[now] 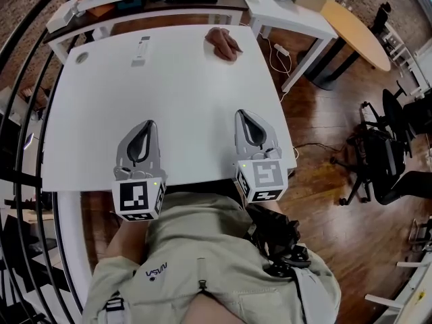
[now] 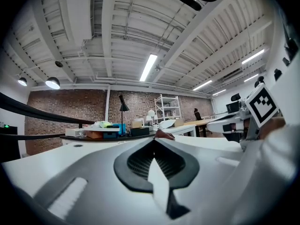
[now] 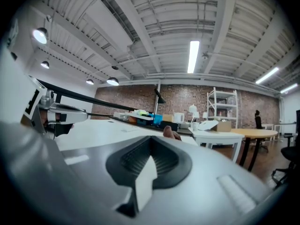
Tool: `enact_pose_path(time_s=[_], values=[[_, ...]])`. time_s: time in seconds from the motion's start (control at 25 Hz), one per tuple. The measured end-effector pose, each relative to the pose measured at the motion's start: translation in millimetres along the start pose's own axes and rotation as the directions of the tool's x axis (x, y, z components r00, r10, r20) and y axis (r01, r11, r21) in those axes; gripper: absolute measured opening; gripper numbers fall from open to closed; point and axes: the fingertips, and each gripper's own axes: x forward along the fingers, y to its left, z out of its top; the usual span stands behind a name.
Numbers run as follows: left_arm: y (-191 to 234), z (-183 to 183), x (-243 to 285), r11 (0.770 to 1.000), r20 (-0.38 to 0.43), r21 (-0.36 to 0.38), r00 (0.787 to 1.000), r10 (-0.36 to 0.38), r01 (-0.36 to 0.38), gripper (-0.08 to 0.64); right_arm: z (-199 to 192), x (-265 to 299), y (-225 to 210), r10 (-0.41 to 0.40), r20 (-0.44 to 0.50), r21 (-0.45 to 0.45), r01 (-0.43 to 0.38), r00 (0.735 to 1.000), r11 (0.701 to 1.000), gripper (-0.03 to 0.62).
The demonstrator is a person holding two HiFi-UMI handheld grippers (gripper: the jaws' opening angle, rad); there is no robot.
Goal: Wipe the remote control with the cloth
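Left gripper and right gripper fingers clenched, empty; cloth, remote control lie beyond.

My right gripper, jaws pressed together with nothing between them, level over the white tabletop.
Just past the jaw tips a brown cloth lies crumpled near the tabletop's far edge; my left gripper shows at the left; beyond stand a smaller white table and a round wooden one; a brick wall closes the room under a long ceiling light.
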Motion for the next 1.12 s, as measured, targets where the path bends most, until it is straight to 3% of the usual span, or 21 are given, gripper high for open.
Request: enact_pose_path(time_s=[0.68,1.12], values=[[9.7,-7.6,0.5,0.996,-0.024,-0.082,1.000,0.020,-0.022,0.002,-2.0,-0.1,1.1,-0.005,0.003,0.020,0.005,1.000,1.000,0.003],[10.8,-11.7,2.8,0.995,-0.038,-0.097,0.999,0.025,-0.029,0.002,-5.7,0.7,-0.5,-0.002,-0.008,0.029,0.002,1.000,1.000,0.003]])
